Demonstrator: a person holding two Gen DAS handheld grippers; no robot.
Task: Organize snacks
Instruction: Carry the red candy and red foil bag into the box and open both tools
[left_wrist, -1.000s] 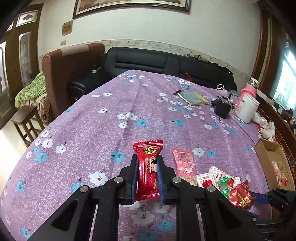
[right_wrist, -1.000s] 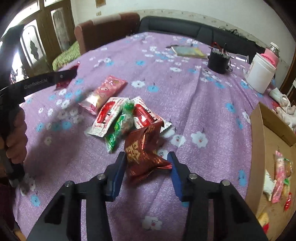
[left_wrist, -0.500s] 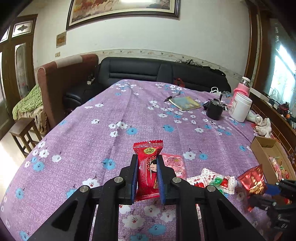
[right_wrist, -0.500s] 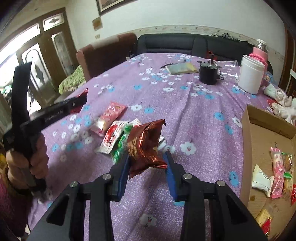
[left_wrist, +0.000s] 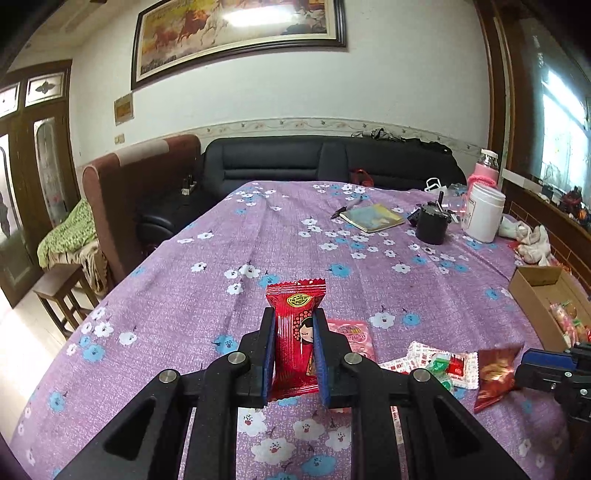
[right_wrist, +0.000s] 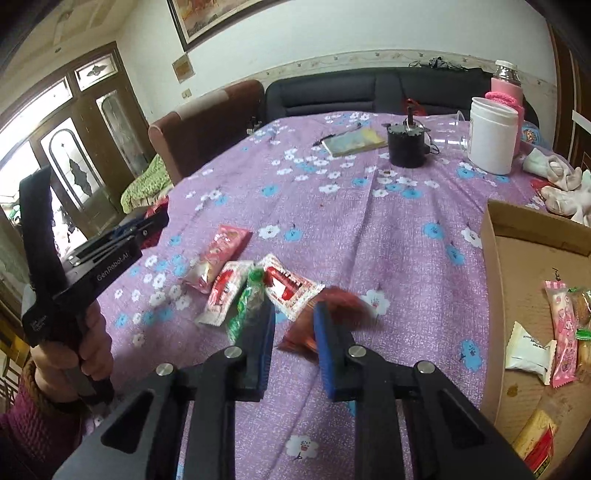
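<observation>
My left gripper (left_wrist: 294, 332) is shut on a red snack packet (left_wrist: 295, 314) with a cartoon girl on it, held upright above the purple flowered tablecloth (left_wrist: 258, 258). My right gripper (right_wrist: 293, 321) is closing to a narrow gap. A dark red foil packet (right_wrist: 343, 302) shows blurred just past and to the right of its fingertips, low over the cloth, not clamped between the pads. In the left wrist view the foil packet (left_wrist: 495, 373) hangs off the right gripper's blue tip. Loose snacks lie ahead: a pink packet (right_wrist: 221, 251), two white-red packets (right_wrist: 291, 284) and a green candy (right_wrist: 247, 306).
An open cardboard box (right_wrist: 495, 236) with several snacks inside stands at the right. Farther back are a white jar (right_wrist: 491, 140), a black pot (right_wrist: 406, 144), a notebook (right_wrist: 354, 142) and white cloths (right_wrist: 561, 184). A hand (right_wrist: 88, 343) holds the left gripper at the table's left edge.
The right jaws have closed in. The foil packet, upright between them before, now sits lower, to the right and blurred. The left gripper keeps its red packet; its view has tipped upward.
</observation>
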